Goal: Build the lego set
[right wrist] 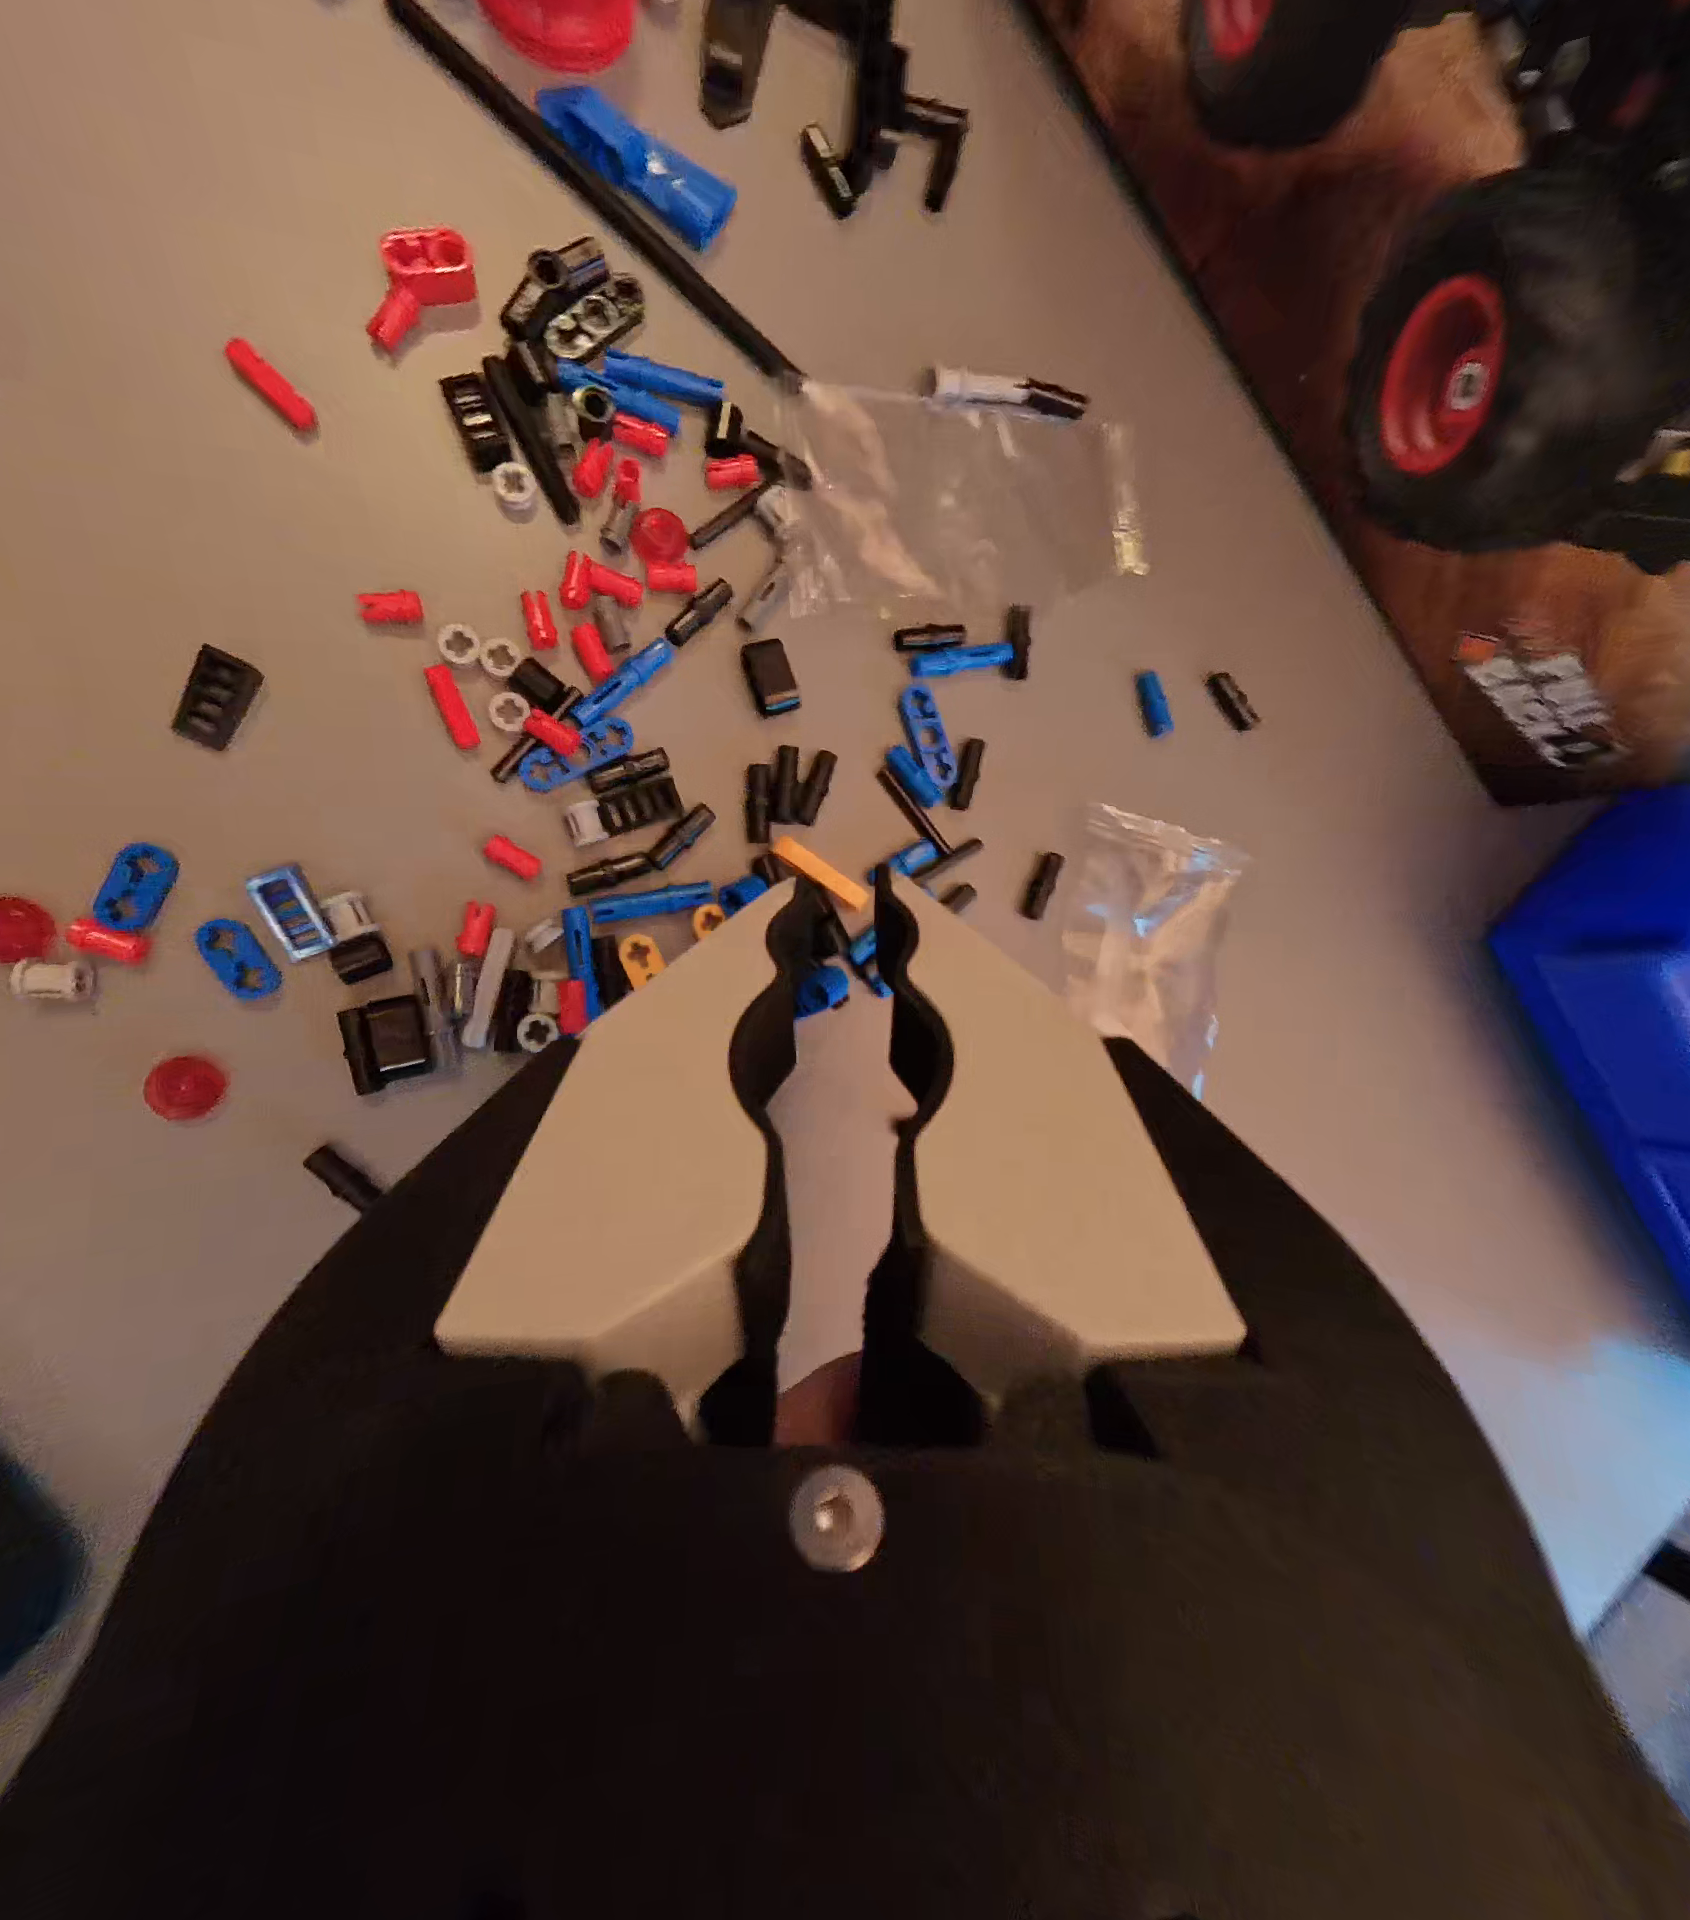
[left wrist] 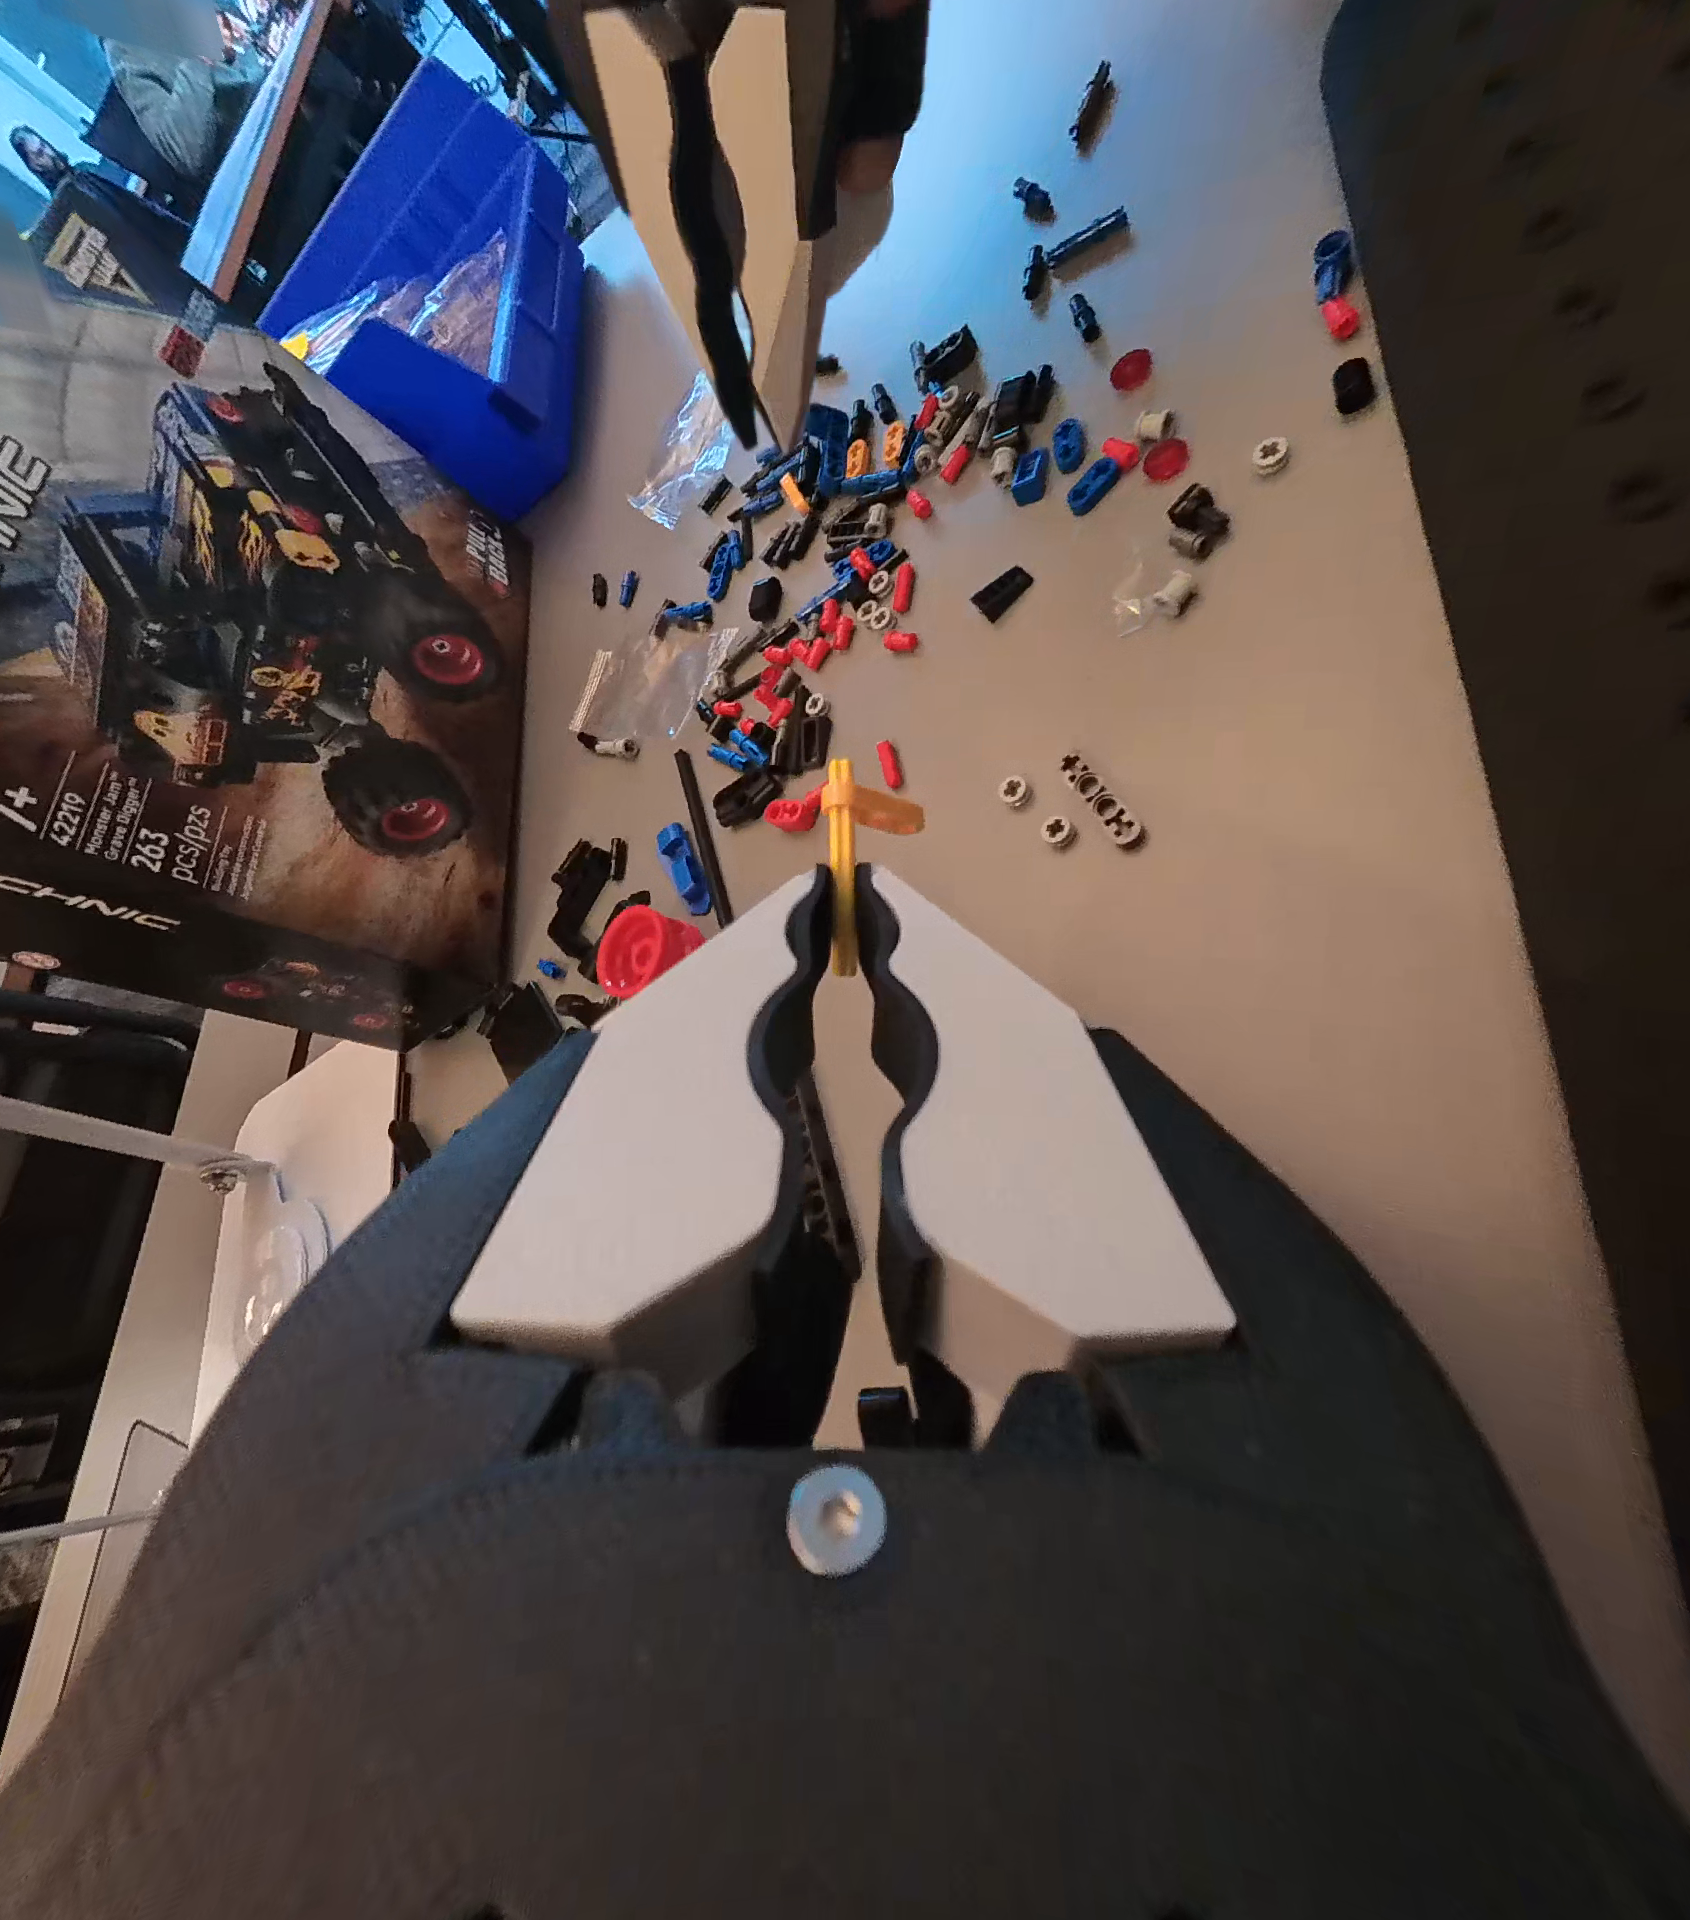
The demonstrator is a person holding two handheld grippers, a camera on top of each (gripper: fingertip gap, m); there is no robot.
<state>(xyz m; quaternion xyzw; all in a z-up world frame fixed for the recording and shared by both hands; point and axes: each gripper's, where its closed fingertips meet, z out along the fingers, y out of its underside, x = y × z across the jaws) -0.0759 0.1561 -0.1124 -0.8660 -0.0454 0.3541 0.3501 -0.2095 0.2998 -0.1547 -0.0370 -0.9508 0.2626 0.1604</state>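
Observation:
My left gripper (left wrist: 843,883) is shut on a thin yellow axle (left wrist: 841,821) that sticks out past its tips, above the table. An orange piece (left wrist: 891,814) is at the axle's far end; I cannot tell if they are joined. Loose red, blue, black and grey Lego pieces (left wrist: 820,582) lie scattered ahead. My right gripper (right wrist: 836,899) hangs low over the same pile (right wrist: 592,665), its jaws a narrow gap apart and holding nothing, with an orange beam (right wrist: 820,871) at the tips and a blue pin (right wrist: 825,987) seen through the gap. The right gripper also shows in the left wrist view (left wrist: 753,416).
The Lego box (left wrist: 197,644) (right wrist: 1547,364) lies at the table's side with a blue bin (left wrist: 446,301) (right wrist: 1672,1039) beside it. Clear plastic bags (right wrist: 955,499) (right wrist: 1142,914), a red wheel hub (left wrist: 643,945) and a long black axle (left wrist: 701,831) lie among the pieces. A dark padded surface (left wrist: 1599,727) borders the table. The gap from one gripper's tips to the other's is roughly 20 centimeters. The red wheel hub (left wrist: 643,945) sits 12 centimeters or so from the ends of my left fingers.

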